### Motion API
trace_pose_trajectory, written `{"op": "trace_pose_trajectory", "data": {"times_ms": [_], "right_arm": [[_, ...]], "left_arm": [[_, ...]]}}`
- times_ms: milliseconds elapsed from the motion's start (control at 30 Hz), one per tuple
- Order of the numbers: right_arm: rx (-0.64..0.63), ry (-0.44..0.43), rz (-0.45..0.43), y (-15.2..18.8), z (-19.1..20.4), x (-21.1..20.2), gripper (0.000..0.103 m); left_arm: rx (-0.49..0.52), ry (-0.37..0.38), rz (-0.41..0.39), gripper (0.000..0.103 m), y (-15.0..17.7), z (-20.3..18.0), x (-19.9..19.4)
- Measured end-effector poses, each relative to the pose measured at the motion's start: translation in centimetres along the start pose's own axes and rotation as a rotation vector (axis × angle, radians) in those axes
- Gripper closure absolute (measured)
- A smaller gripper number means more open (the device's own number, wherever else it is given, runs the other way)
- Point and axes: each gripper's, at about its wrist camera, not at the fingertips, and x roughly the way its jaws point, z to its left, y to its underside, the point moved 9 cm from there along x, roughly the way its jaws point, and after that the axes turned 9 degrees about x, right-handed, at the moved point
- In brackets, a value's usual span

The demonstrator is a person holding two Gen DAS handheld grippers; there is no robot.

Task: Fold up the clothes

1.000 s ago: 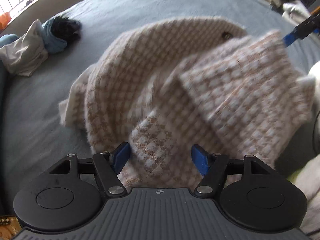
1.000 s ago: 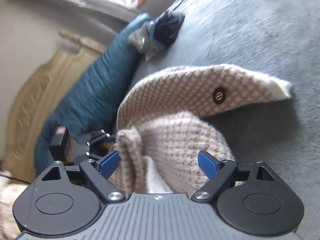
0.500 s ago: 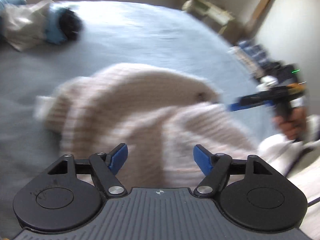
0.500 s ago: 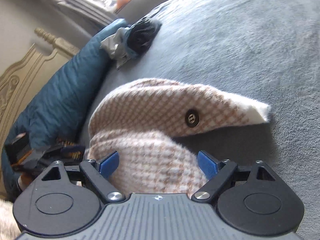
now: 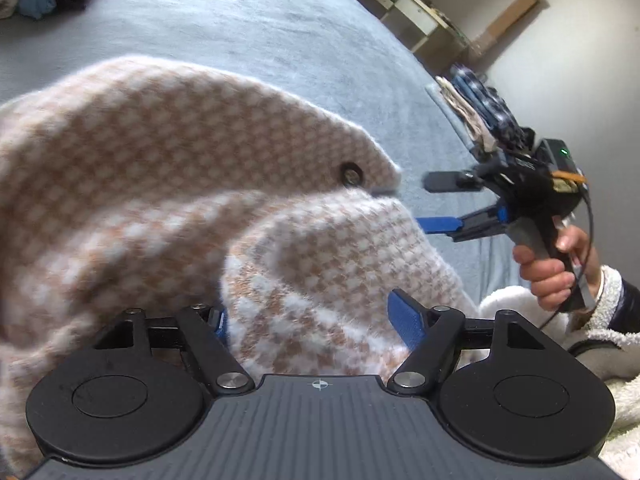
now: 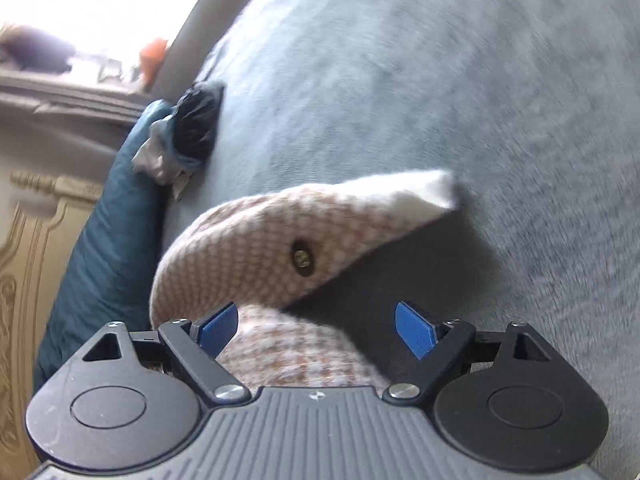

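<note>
the left gripper [image 5: 312,320] stands with its jaws apart, having just been narrowing a little, and a fold of the houndstooth jacket [image 5: 160,184] bulges up between the blue pads [image 5: 404,320] — whether they press on the cloth i cannot tell. the right gripper [image 6: 316,328] is spread wide, its pads clear of the fabric, with a folded part of the jacket [image 6: 256,248] below and between them. in the left wrist view the right gripper [image 5: 440,204] hangs just beside the jacket's edge, held by a hand [image 5: 556,268] in a fleecy white cuff. the jacket lies bunched on a grey-blue bedspread [image 6: 440,80], one flap with a metal snap button [image 6: 303,260] folded over — its white lining showing at the tip. a small heap of clothes [image 6: 184,136] sits well apart, against a teal pillow [image 6: 104,248].
</note>
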Motion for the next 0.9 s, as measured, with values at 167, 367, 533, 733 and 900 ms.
{"op": "trace_pose_trajectory", "data": {"times_ms": [167, 367, 533, 733, 900], "right_arm": [[0.049, -0.009, 0.039, 0.1, -0.4, 1.4, 0.014], [-0.127, 0.021, 0.102, 1.2, 3.4, 3.7, 0.013], [-0.340, 0.086, 0.242, 4.5, 5.4, 5.7, 0.012], [-0.505, 0.225, 0.343, 7.4, 2.1, 3.8, 0.012], [-0.520, 0.274, 0.367, 7.4, -0.9, 2.4, 0.012]], "left_arm": [[0.022, 0.217, 0.057, 0.031, 0.4, -4.0, 2.3], [0.100, 0.432, 0.099, 0.030, 1.1, -9.8, 4.9], [0.245, 0.503, 0.121, 0.027, 1.4, -13.9, 5.9], [0.220, 0.484, 0.118, 0.027, 1.6, -12.3, 4.6], [0.170, 0.358, 0.017, 0.027, 0.4, -8.5, 0.3]]}}
